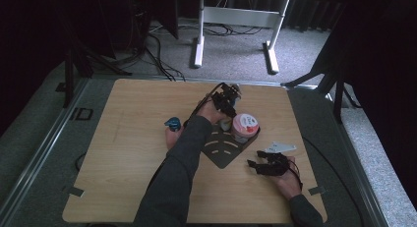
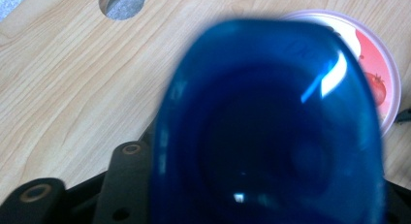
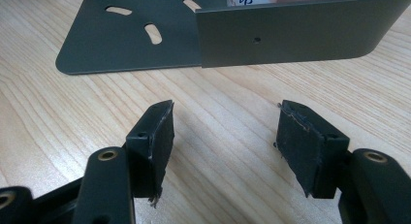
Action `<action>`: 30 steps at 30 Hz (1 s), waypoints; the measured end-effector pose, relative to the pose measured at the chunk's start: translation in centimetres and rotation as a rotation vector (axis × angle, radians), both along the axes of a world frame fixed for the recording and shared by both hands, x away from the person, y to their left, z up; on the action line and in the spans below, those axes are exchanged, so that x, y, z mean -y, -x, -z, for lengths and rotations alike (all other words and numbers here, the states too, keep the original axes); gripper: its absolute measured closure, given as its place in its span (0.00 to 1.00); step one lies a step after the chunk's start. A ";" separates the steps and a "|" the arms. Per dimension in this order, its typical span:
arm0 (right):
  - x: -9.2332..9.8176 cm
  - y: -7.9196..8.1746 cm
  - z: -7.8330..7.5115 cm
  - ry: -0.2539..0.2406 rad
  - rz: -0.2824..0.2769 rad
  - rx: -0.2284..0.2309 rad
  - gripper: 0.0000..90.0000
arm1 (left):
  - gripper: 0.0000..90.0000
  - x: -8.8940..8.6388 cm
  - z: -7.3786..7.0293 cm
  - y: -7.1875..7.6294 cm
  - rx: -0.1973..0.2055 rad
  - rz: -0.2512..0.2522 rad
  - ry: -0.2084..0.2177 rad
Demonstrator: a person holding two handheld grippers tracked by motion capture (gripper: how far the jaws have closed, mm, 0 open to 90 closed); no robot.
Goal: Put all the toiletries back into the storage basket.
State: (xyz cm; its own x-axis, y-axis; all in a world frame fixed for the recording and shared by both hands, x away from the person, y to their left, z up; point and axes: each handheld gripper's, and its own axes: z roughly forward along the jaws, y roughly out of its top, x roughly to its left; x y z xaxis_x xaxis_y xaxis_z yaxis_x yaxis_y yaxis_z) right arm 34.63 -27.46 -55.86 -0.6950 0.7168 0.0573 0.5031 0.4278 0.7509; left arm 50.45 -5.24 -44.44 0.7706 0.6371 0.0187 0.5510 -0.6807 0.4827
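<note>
Blue and translucent, a plastic cup [image 2: 271,127] sits between the left gripper's [image 1: 226,100] jaws, beside a tomato-printed lidded tub [image 1: 244,127] on a dark slotted metal tray [image 1: 221,149]. Whether the pads press it cannot be told. Right gripper [image 1: 255,164] rests spread on the table [image 1: 128,153], empty.

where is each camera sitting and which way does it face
High view: above the person's side, looking forward and down on the wooden table; a sleeved forearm, both hands, left gripper and right gripper show.
Left gripper view: rides the left gripper, facing down onto a blue cup held close to the lens, with a red-and-white lid behind; its black jaw bases show.
Right gripper view: rides the right gripper, looking low across the table at the grey metal bracket; its two open jaws show.
Shared: the bracket appears in the high and right gripper views.
</note>
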 end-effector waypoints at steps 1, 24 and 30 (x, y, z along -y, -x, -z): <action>0.0 0.0 0.0 0.001 -0.001 0.002 0.43 | 0.54 0.0 0.1 0.0 0.000 -0.001 0.000; 0.0 0.0 0.0 0.001 -0.001 0.000 0.42 | 0.49 -0.9 0.6 0.6 -0.008 -0.036 0.034; 0.0 0.0 0.0 0.002 -0.002 0.000 0.43 | 0.55 -1.5 0.9 1.3 0.003 -0.047 0.036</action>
State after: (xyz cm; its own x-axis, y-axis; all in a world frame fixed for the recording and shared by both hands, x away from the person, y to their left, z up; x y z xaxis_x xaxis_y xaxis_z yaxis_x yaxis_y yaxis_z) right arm 34.61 -27.46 -55.86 -0.6965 0.7153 0.0561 0.5023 0.4303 0.7501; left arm 49.20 -3.79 -45.30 0.7395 0.6731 -0.0029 0.5809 -0.6361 0.5078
